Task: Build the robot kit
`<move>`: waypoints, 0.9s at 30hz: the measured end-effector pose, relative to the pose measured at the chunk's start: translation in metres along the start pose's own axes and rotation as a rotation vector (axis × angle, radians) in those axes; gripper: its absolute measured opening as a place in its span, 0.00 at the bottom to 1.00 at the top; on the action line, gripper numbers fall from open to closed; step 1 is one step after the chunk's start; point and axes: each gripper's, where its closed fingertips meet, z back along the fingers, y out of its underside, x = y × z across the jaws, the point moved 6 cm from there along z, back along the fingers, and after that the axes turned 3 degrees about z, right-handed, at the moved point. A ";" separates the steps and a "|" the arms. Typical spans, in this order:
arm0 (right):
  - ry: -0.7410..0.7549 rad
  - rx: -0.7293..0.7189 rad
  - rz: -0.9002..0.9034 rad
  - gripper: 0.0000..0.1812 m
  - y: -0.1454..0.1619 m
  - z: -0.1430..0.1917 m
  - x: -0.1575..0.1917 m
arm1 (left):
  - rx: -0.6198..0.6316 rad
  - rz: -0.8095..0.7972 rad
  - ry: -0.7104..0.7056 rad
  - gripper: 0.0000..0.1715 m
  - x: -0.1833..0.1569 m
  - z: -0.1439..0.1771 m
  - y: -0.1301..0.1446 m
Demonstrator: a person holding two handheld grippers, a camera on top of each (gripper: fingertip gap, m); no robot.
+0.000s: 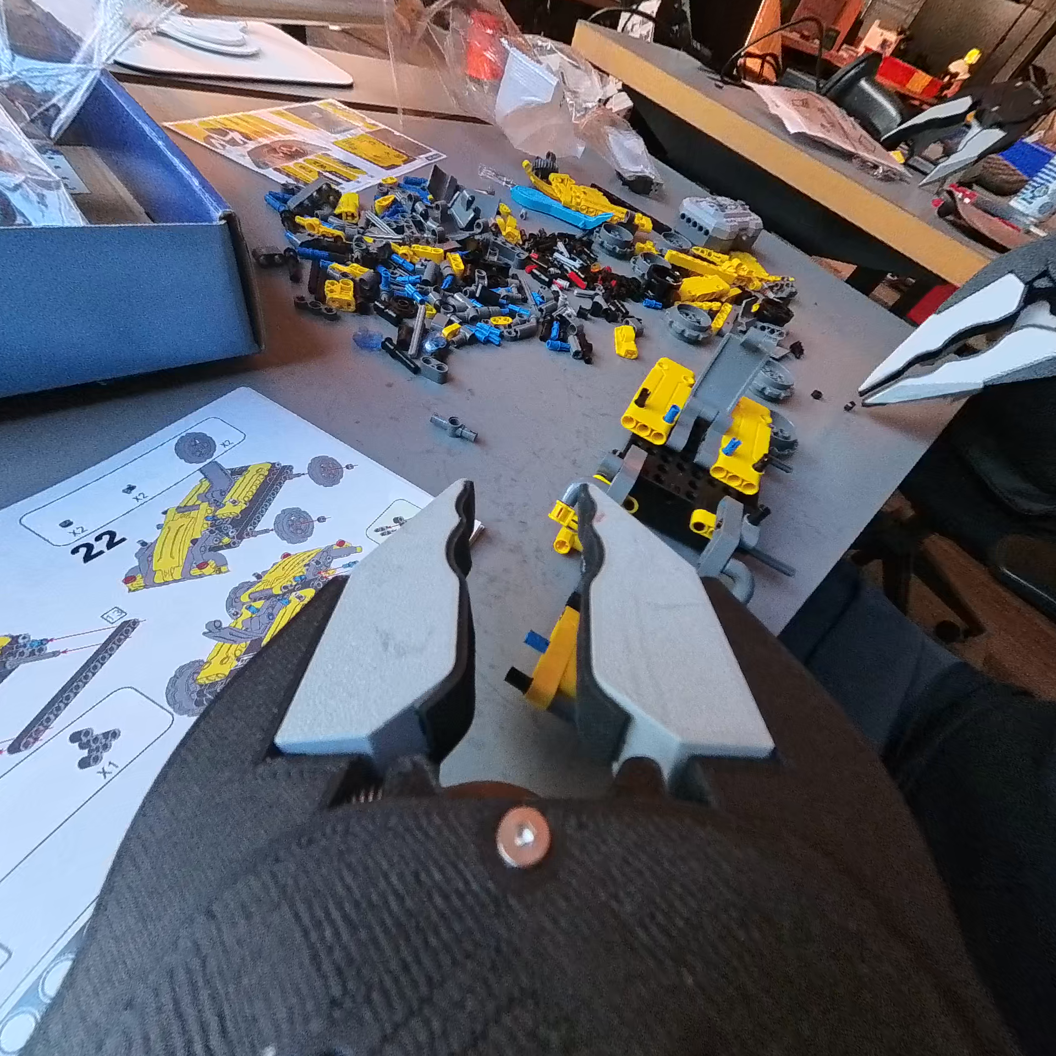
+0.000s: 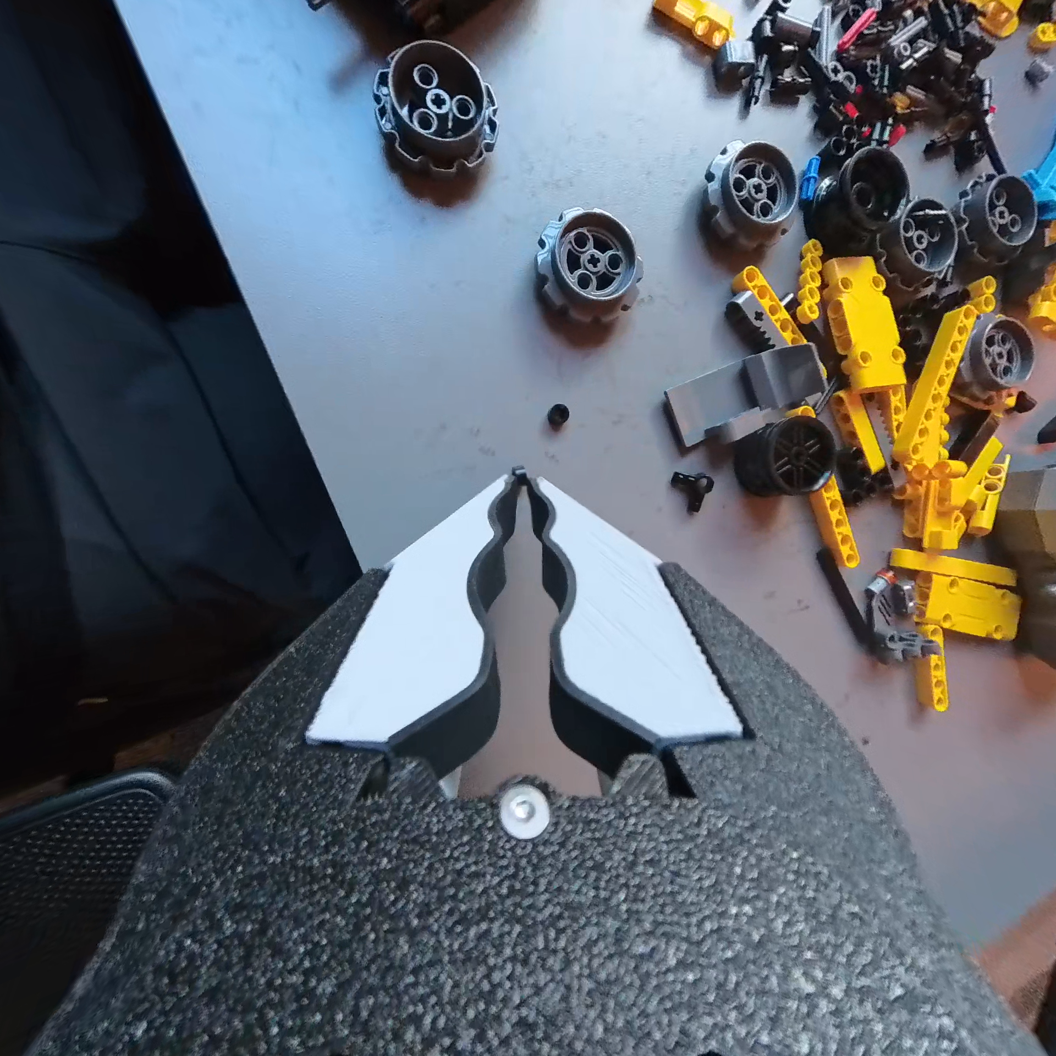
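My left gripper [image 1: 526, 506] is open and hovers low over the grey table [image 1: 514, 411]. Its right finger lies against the near end of a partly built yellow, black and grey brick model [image 1: 697, 457]. A yellow beam [image 1: 551, 657] of that model shows between the fingers. My right gripper [image 2: 519, 479] is shut on a tiny black piece [image 2: 518, 471] just above the table near its edge. It also shows at the right of the left wrist view [image 1: 866, 395]. A second small black bush [image 2: 558, 414] and a black connector [image 2: 694, 484] lie close ahead of it.
An open instruction booklet [image 1: 171, 543] lies at the left, with a blue box [image 1: 126, 286] behind it. A big pile of loose parts [image 1: 486, 274] fills the middle. Several grey wheel hubs [image 2: 591, 263] and yellow beams [image 2: 937, 400] lie to the right. The table edge [image 2: 274, 320] drops to a dark chair. The tips of one gripper are about 35 cm away from the tips of the other.
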 end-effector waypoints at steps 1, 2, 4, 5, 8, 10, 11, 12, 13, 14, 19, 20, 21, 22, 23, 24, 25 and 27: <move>0.001 0.003 0.021 0.02 0.000 -0.001 0.001 | 0.000 0.000 0.000 0.19 0.000 0.000 0.000; 0.005 0.011 0.042 0.01 0.000 -0.002 0.003 | 0.001 0.000 0.000 0.19 0.000 0.000 0.000; 0.018 0.030 0.065 0.00 0.000 -0.004 0.003 | 0.001 0.001 0.000 0.19 0.000 0.000 0.000; 0.017 0.035 0.066 0.00 0.000 -0.005 0.004 | 0.001 0.001 0.000 0.19 0.000 0.000 0.000; 0.015 0.043 0.062 0.00 0.001 -0.007 0.002 | 0.001 0.001 0.001 0.19 0.000 0.000 0.000; 0.014 0.038 0.059 0.02 0.000 -0.007 0.001 | 0.000 0.002 0.001 0.19 0.000 0.000 0.000; 0.010 0.032 0.059 0.04 -0.001 -0.006 0.001 | 0.000 0.002 0.002 0.19 0.000 0.000 0.000; 0.005 0.023 0.061 0.05 -0.003 -0.005 0.002 | 0.000 0.002 0.002 0.19 0.000 0.000 0.000; 0.001 0.014 0.062 0.05 -0.005 -0.005 0.003 | 0.000 0.002 0.002 0.19 0.000 0.000 0.000; 0.000 0.011 0.064 0.05 -0.006 -0.004 0.004 | 0.001 0.003 0.003 0.19 0.000 0.000 0.000; -0.004 0.015 0.083 0.05 -0.009 -0.007 0.008 | 0.001 0.003 0.004 0.19 0.000 0.000 0.000; -0.002 0.014 0.086 0.05 -0.009 -0.007 0.008 | 0.001 0.003 0.004 0.19 0.000 0.000 0.000; -0.002 0.011 0.087 0.05 -0.010 -0.008 0.008 | 0.001 0.003 0.004 0.19 0.000 0.000 0.000; -0.003 0.009 0.088 0.04 -0.011 -0.008 0.008 | 0.001 0.002 0.004 0.19 0.000 0.000 0.000; -0.003 0.010 0.089 0.04 -0.011 -0.008 0.008 | 0.001 0.002 0.004 0.19 0.000 0.000 0.000; -0.002 0.013 0.091 0.04 -0.011 -0.008 0.008 | 0.001 0.002 0.004 0.19 0.000 0.000 0.000; -0.003 0.016 0.091 0.04 -0.010 -0.008 0.008 | 0.001 0.002 0.004 0.19 0.000 0.000 0.000; 0.000 0.016 0.090 0.04 -0.010 -0.008 0.007 | 0.001 0.002 0.004 0.19 0.000 0.000 0.000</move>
